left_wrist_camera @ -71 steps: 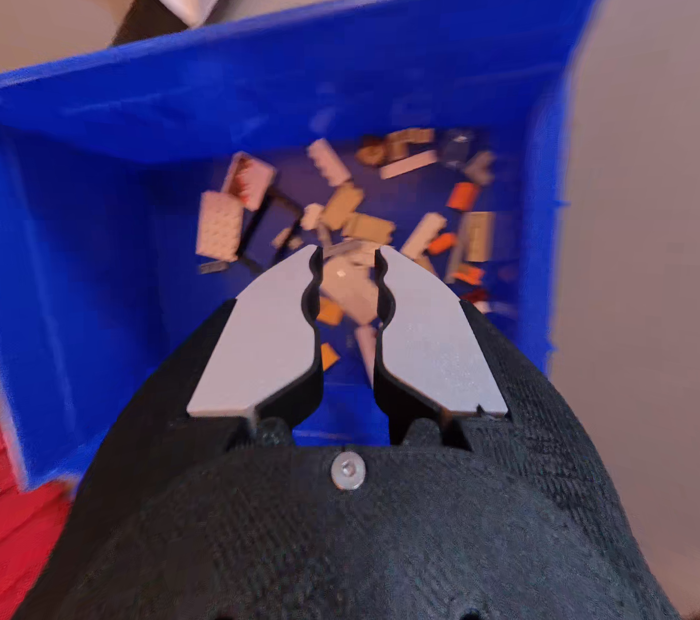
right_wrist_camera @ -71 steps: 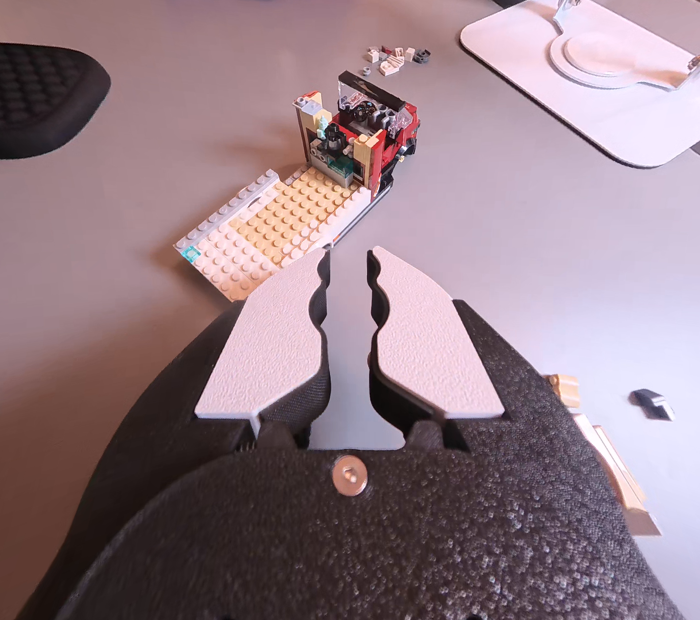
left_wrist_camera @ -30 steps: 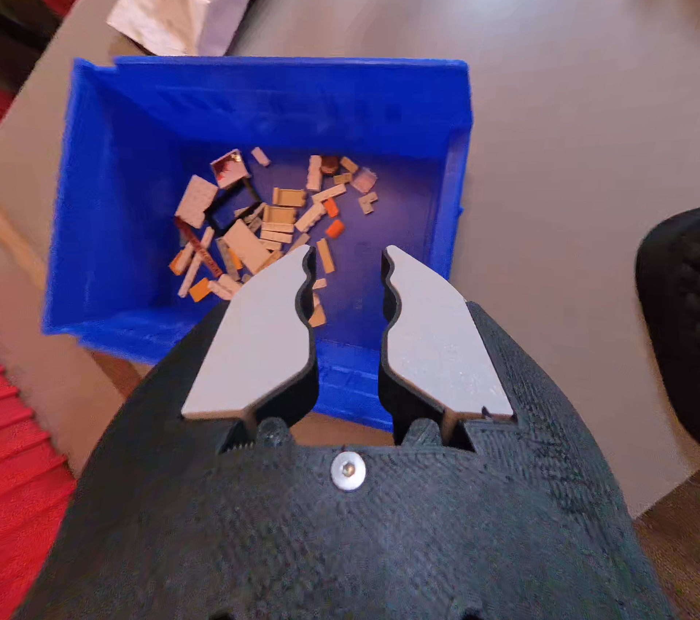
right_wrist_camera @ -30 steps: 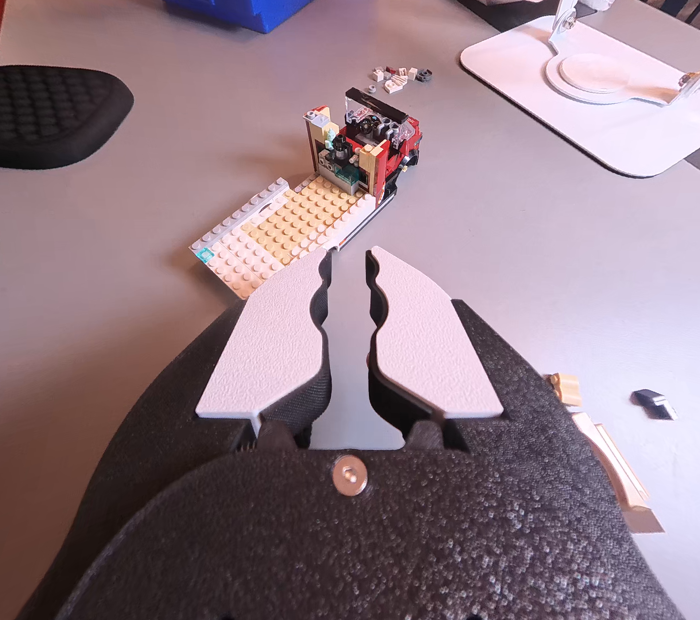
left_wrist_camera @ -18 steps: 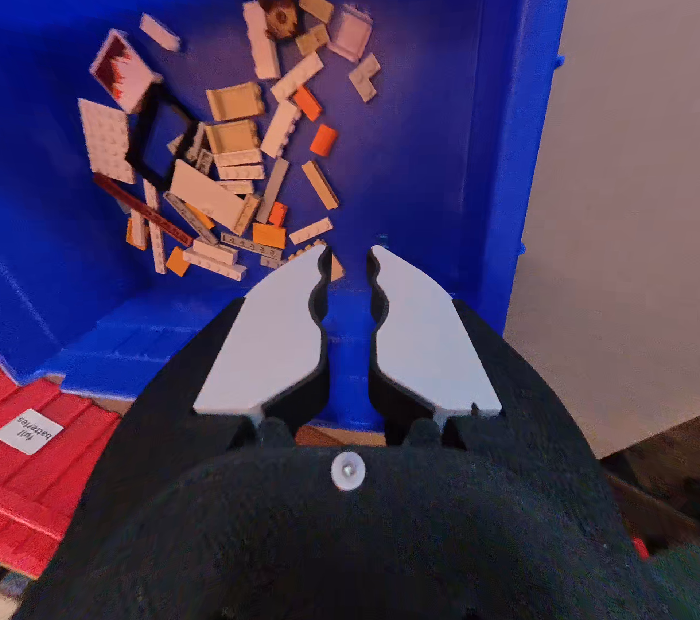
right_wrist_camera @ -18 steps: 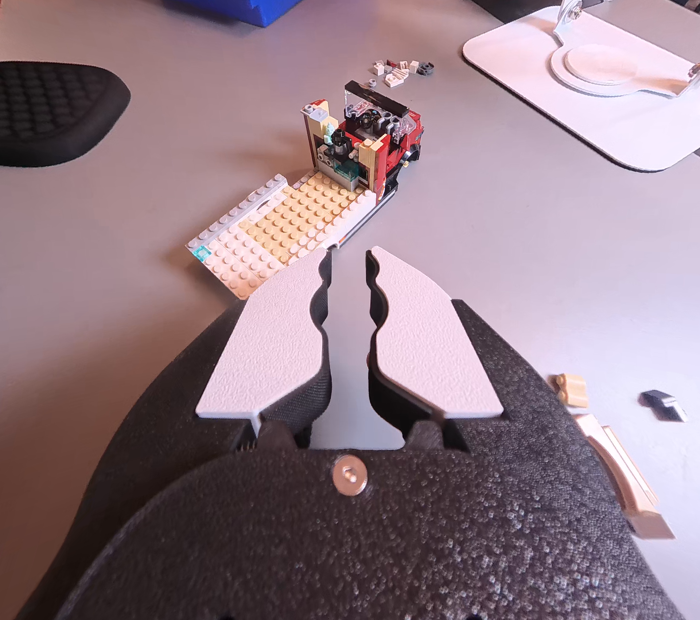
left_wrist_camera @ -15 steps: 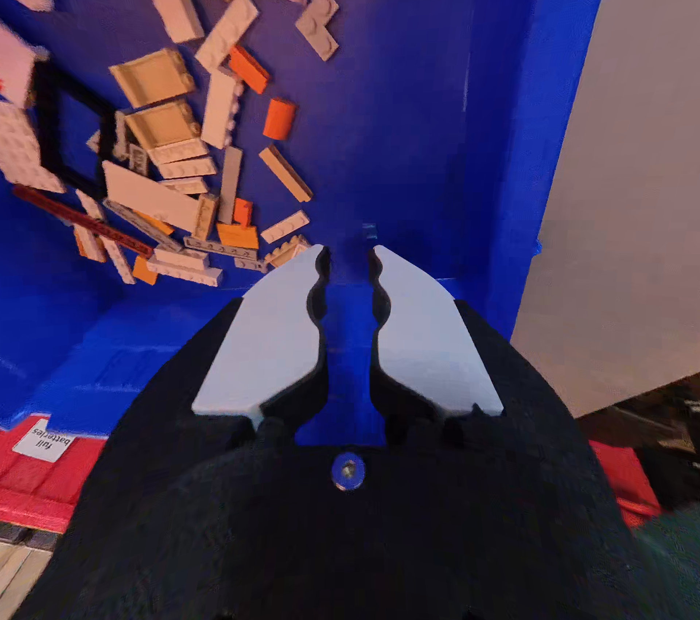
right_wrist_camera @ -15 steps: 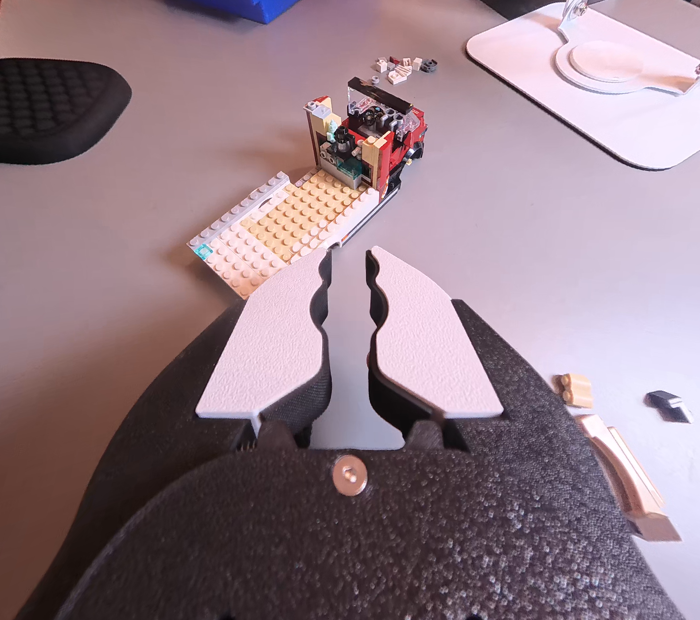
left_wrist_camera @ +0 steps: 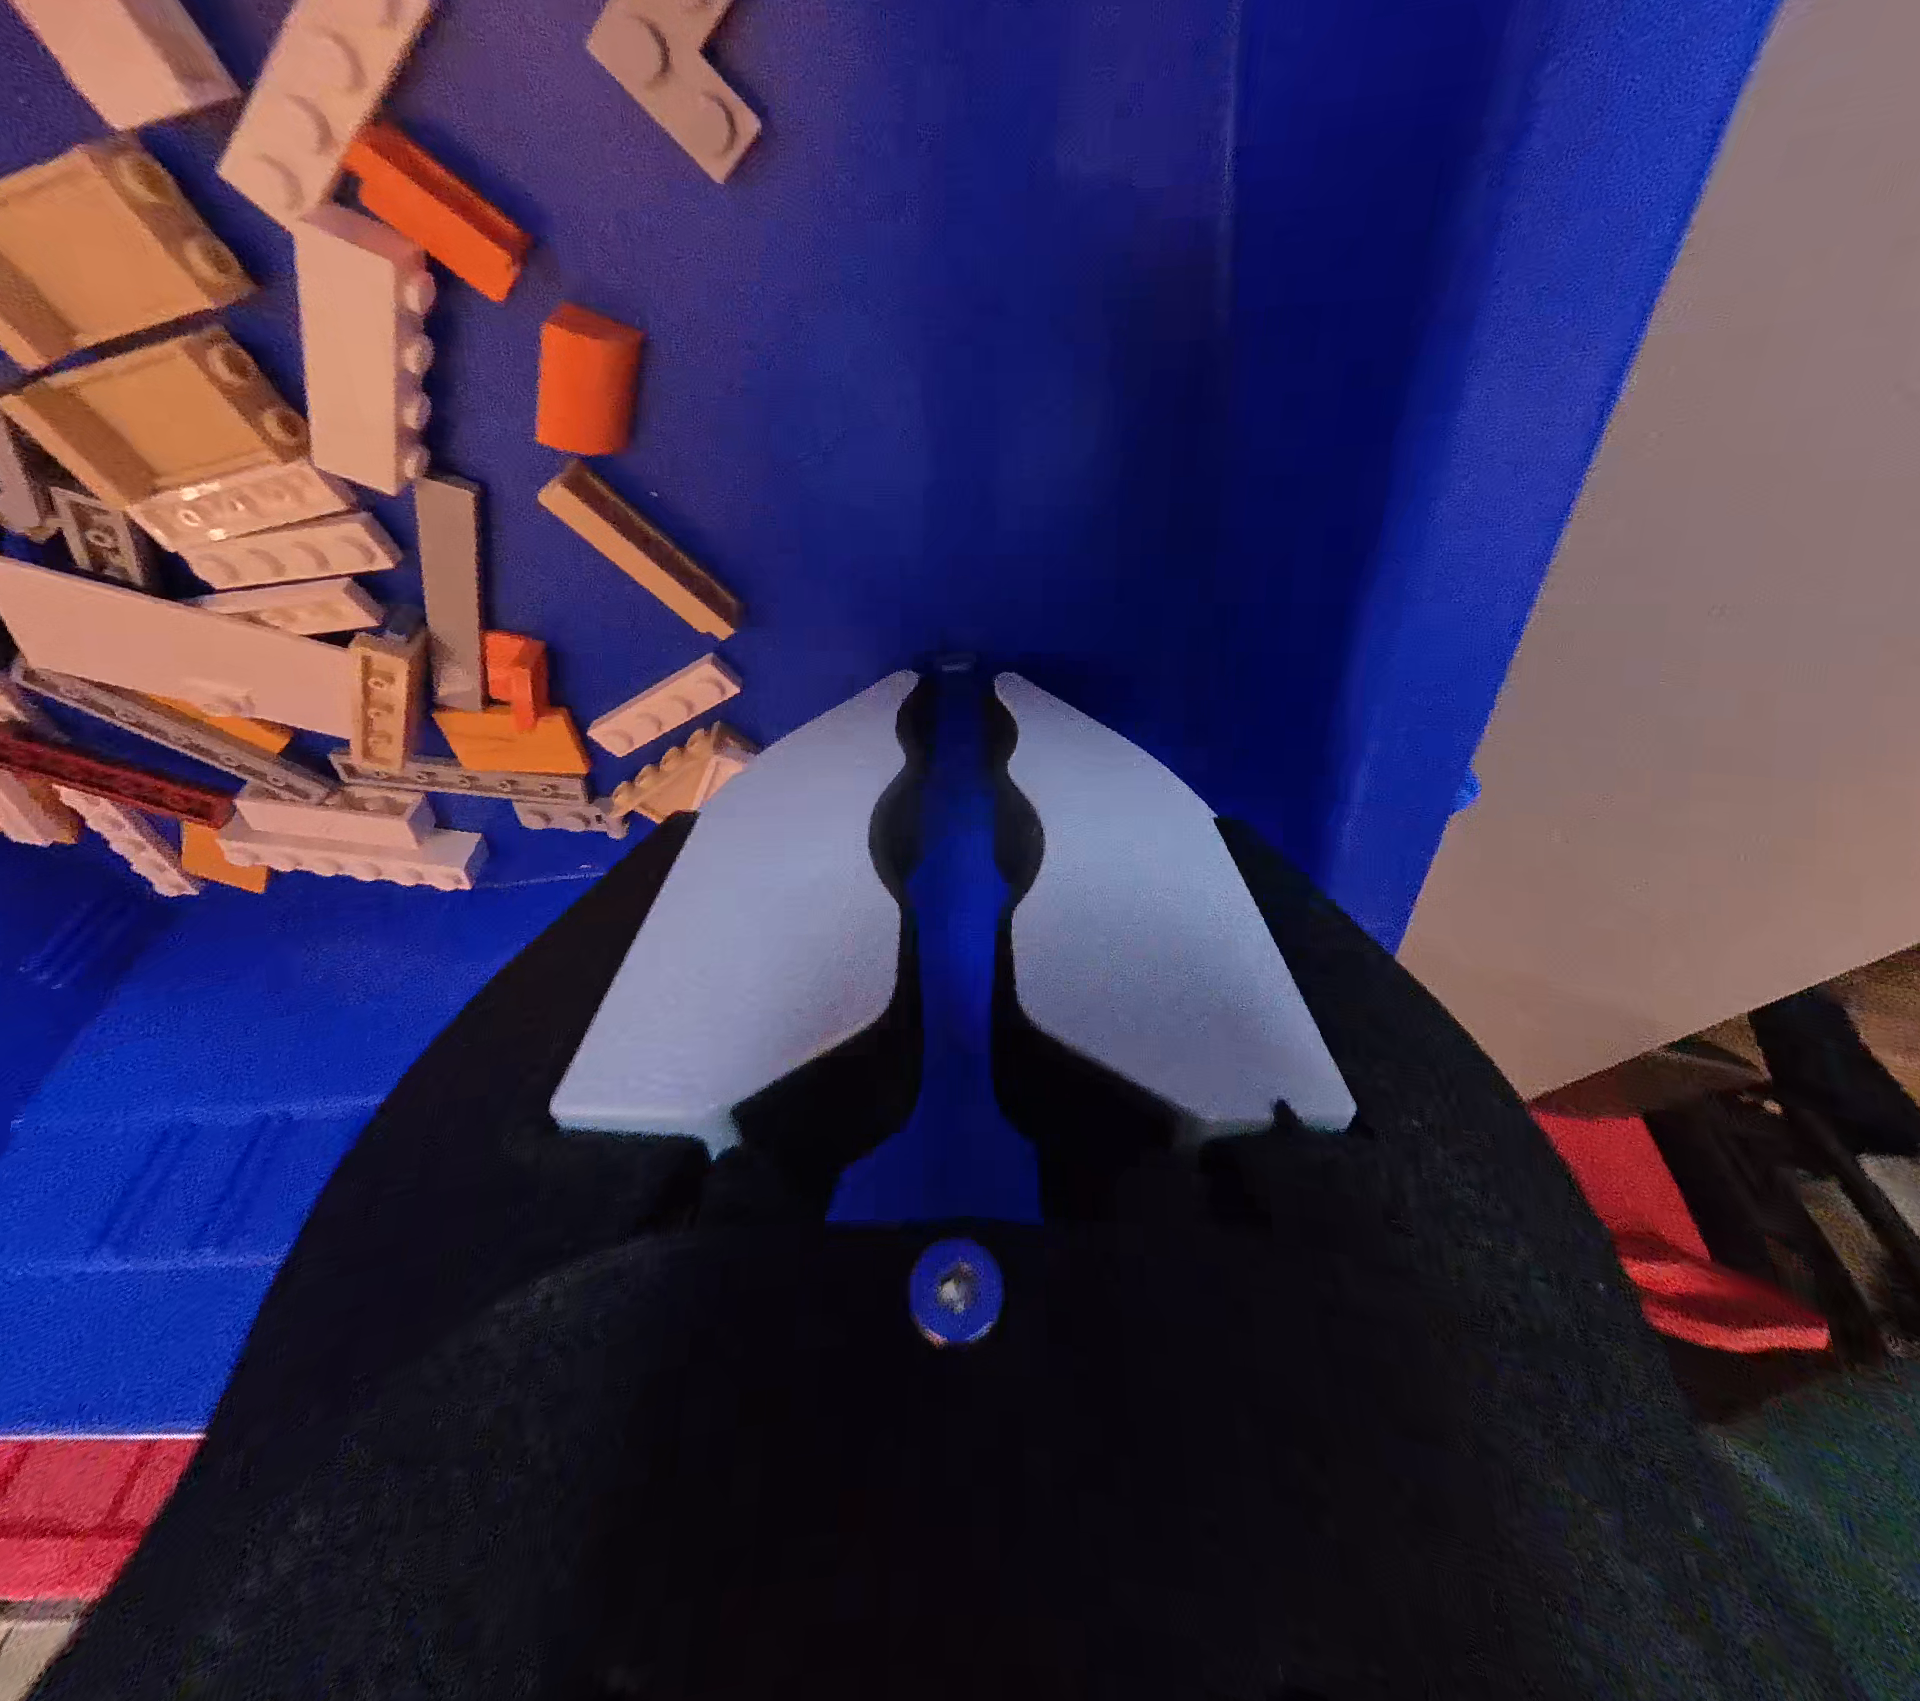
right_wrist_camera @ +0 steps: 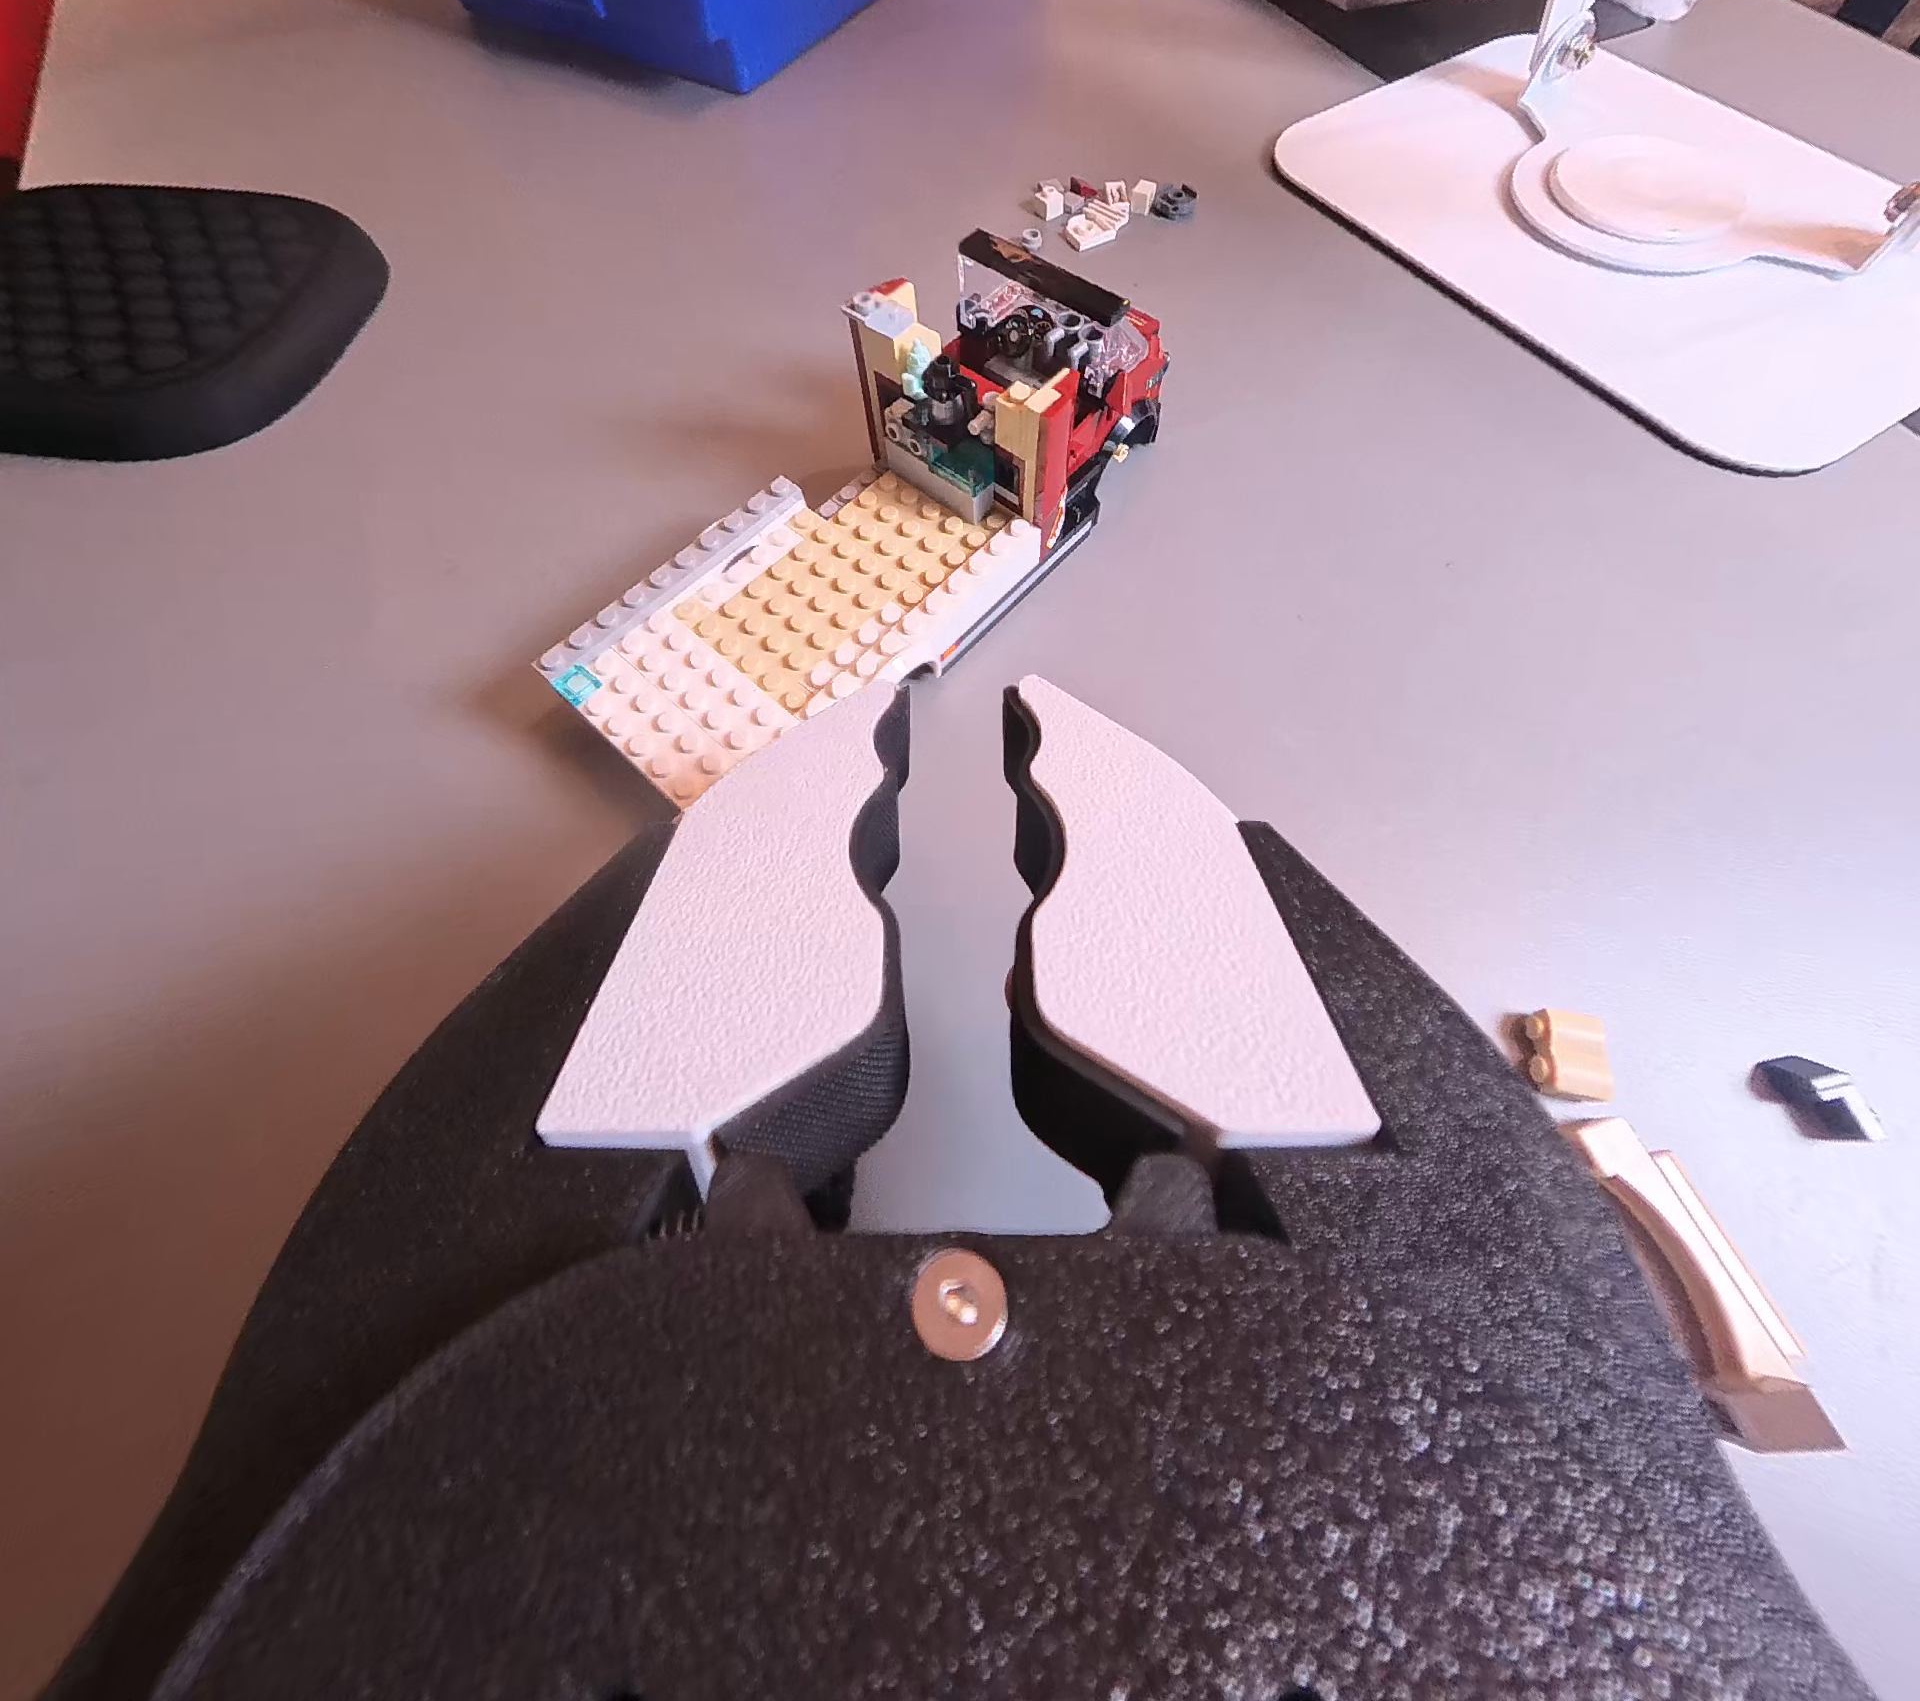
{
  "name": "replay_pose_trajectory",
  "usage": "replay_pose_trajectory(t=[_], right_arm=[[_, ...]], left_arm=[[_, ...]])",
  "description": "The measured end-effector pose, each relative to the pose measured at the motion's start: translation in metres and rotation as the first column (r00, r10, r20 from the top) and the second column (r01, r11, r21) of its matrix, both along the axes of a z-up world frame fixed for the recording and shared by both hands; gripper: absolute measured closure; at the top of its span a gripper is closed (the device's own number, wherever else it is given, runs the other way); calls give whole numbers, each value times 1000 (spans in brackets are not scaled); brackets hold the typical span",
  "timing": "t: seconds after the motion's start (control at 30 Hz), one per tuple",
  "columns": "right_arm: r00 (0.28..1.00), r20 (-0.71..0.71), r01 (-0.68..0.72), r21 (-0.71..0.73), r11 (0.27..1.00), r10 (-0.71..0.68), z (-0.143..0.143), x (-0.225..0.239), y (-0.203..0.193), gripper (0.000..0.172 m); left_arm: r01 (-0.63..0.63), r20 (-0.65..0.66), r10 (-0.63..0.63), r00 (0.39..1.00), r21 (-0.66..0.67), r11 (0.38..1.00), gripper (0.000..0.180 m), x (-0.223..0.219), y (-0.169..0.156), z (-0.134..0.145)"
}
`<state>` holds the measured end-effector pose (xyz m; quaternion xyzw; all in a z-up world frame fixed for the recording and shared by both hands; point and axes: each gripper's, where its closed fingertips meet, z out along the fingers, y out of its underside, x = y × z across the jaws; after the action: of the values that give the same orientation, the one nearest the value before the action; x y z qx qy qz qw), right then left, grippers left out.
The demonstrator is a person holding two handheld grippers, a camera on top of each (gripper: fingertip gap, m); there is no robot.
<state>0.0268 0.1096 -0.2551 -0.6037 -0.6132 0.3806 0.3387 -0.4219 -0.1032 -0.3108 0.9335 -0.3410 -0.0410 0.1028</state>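
My left jaws (left_wrist_camera: 956,680) are down inside the blue bin (left_wrist_camera: 1351,301), in its bare corner, with only a narrow slot between the tips. Blue floor shows through the whole length of that slot, so I judge them empty. A small dark speck sits just past the tips, and I cannot tell whether it is a loose piece or part of the bin. The loose bricks (left_wrist_camera: 312,508) lie to my left. Nearest is a tan studded wedge (left_wrist_camera: 686,778) just beside my left finger (left_wrist_camera: 769,872), then a flat pale plate (left_wrist_camera: 665,706) and a tan bar (left_wrist_camera: 639,550).

From here, the slot looks too narrow for most of these pieces, and the wall to my right leaves little room. The pile overlaps, so I judge a lone piece at its edge an easier hold than one in the heap.

My right jaws (right_wrist_camera: 956,695) hang over the grey desk (right_wrist_camera: 1351,716), narrowly parted and holding nothing. Their left tip is near the corner of the studded plate of the brick build (right_wrist_camera: 831,602). A tan brick (right_wrist_camera: 1569,1054), a black piece (right_wrist_camera: 1818,1111) and a curved tan piece (right_wrist_camera: 1704,1319) lie on the desk to my right.
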Motion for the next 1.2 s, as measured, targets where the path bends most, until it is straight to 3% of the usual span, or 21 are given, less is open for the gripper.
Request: replay_pose_trajectory(t=[0.03,0.13,0.27,0.33,0.43,0.57,0.73,0.8,0.87,1.07,1.2], right_arm=[[1000,-6,-2,4,1000,2,2,1,0,154],[999,-33,-2,14,1000,2,10,4,-1,154],[996,-85,12,0,1000,-12,18,2,1,154],[995,-101,18,-11,1000,-19,20,0,0,154],[994,-105,11,2,1000,-11,20,-2,-5,154],[993,-116,1,26,1000,3,25,-3,-11,154],[992,-122,-19,31,999,22,27,-3,-17,154],[992,-122,-24,33,999,28,27,-2,-18,154],[992,-123,-27,27,999,30,26,-2,-18,154],[992,-121,-36,12,999,37,24,-2,-18,154],[992,-124,-34,13,999,36,24,-1,-18,154]], left_arm=[[-13,23,11,1000,48,999,171,4,4,5],[-18,115,-23,993,343,939,172,34,34,50],[-23,229,-211,950,729,684,172,126,86,118],[-88,294,-276,915,814,575,172,176,109,125],[-203,350,-243,905,855,477,172,220,148,97],[-355,439,-68,896,799,486,172,238,194,40],[-339,379,24,925,794,506,172,224,230,6],[-368,407,45,912,768,524,168,223,234,1],[-380,412,59,909,763,523,148,221,236,2],[-352,390,33,920,787,506,134,220,229,5],[-312,389,-69,919,820,479,127,234,219,22]])
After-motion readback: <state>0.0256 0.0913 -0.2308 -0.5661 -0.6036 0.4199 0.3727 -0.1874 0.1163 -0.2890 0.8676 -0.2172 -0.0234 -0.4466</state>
